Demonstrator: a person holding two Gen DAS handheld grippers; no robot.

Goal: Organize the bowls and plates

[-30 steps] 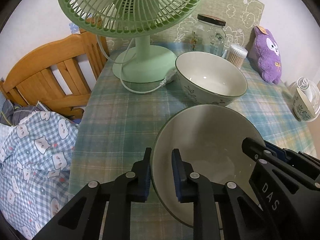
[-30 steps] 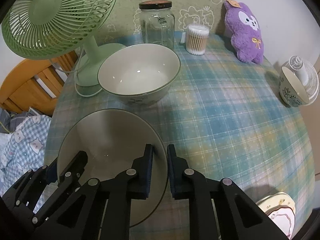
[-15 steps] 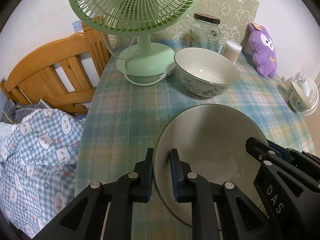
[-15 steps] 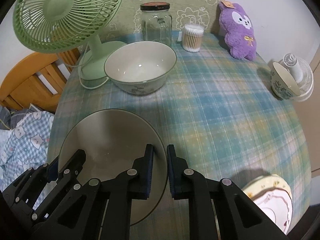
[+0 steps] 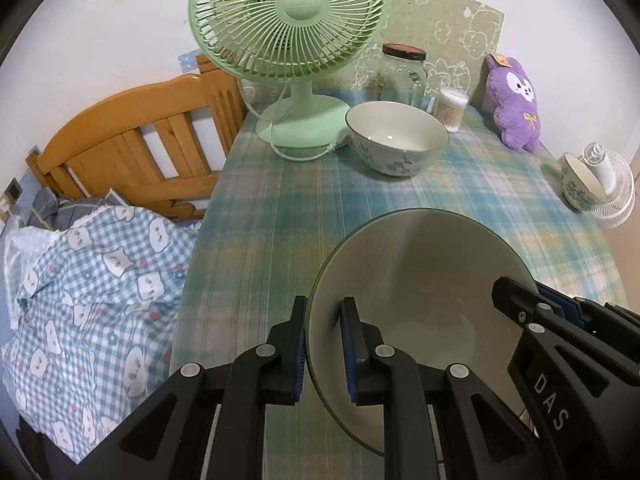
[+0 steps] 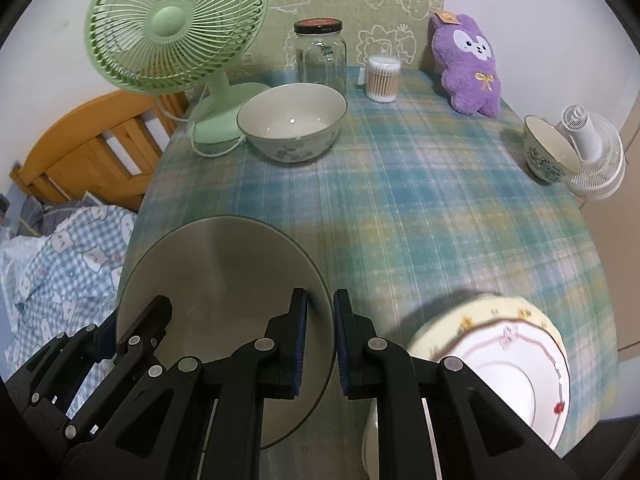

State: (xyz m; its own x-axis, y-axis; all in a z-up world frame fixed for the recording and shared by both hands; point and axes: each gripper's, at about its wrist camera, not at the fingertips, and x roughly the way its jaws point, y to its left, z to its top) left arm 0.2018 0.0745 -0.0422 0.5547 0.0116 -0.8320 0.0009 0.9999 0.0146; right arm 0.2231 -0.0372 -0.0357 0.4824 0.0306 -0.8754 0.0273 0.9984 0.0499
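Ceramic, green-rimmed plate (image 5: pixel 420 276): I have it clamped at opposite rims, left claw (image 5: pixel 323 344) and right claw (image 6: pixel 320 340) both clenched, sharing its weight, raised over the worktop (image 6: pixel 420 200) well short of the green fan (image 5: pixel 288 20)

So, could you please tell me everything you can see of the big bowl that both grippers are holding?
The large bowl is a wide, deep, glossy bowl that looks ceramic, off-white inside with a thin dark green line along the rim. It looks empty. The left gripper pinches its left rim, one finger inside and one outside; the right gripper pinches the opposite rim likewise. It sits over the near part of the plaid tablecloth; whether it touches the cloth cannot be told.
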